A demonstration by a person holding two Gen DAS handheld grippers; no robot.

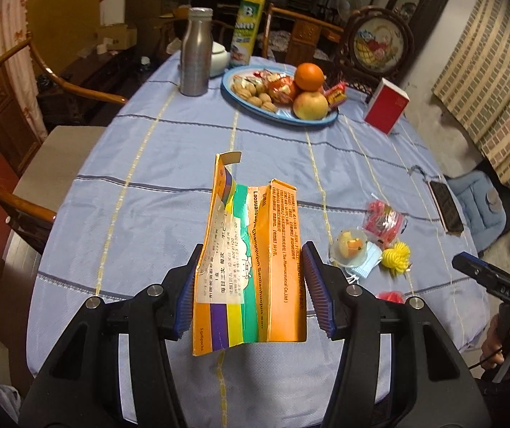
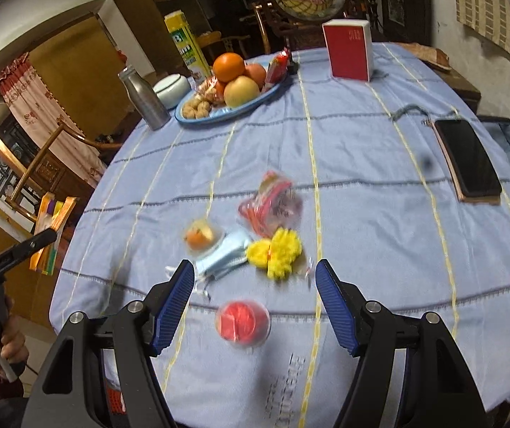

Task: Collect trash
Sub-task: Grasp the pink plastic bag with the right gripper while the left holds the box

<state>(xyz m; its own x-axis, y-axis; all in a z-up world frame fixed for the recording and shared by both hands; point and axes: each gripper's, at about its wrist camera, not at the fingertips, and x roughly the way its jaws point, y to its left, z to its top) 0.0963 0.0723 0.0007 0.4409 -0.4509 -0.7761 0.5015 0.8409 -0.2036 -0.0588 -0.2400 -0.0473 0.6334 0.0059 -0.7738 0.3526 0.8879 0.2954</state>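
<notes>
Centrally, surface: one table under a pale blue cloth with yellow and dark stripes (image 2: 361, 185).
Left tool (image 1: 251, 285): one, its two blue ribbed pads pressed against the sides of one flattened orange cardboard medicine box with purple, yellow and green bands (image 1: 251, 260); the box is lifted above the surface and stands roughly upright, its torn flap at the top.
Right tool (image 2: 255, 303): one, its two blue pads well apart with nothing between them, hanging above the litter at the near edge of the surface.
Litter, five loose pieces on the surface: one round clear plastic cup with red contents (image 2: 242, 322), nearest the right tool; one crumpled light blue face mask (image 2: 222, 255); one small clear cup holding orange scraps (image 2: 201, 237), touching the mask; one yellow knotted cord bundle (image 2: 276, 251), just beside the mask; one crinkled red and clear plastic wrapper (image 2: 272, 205), beyond the bundle.
Other items: one blue oval plate (image 1: 240, 108) bearing one orange, at least two apples, several walnuts and wrapped sweets; one silver metal bottle (image 1: 195, 51); one white lidded bowl (image 2: 172, 89); one tall yellow and green carton (image 1: 249, 25); one red and white box (image 2: 348, 50); one black phone (image 2: 467, 160).
Hands: one on each tool handle, at the frame edges.
</notes>
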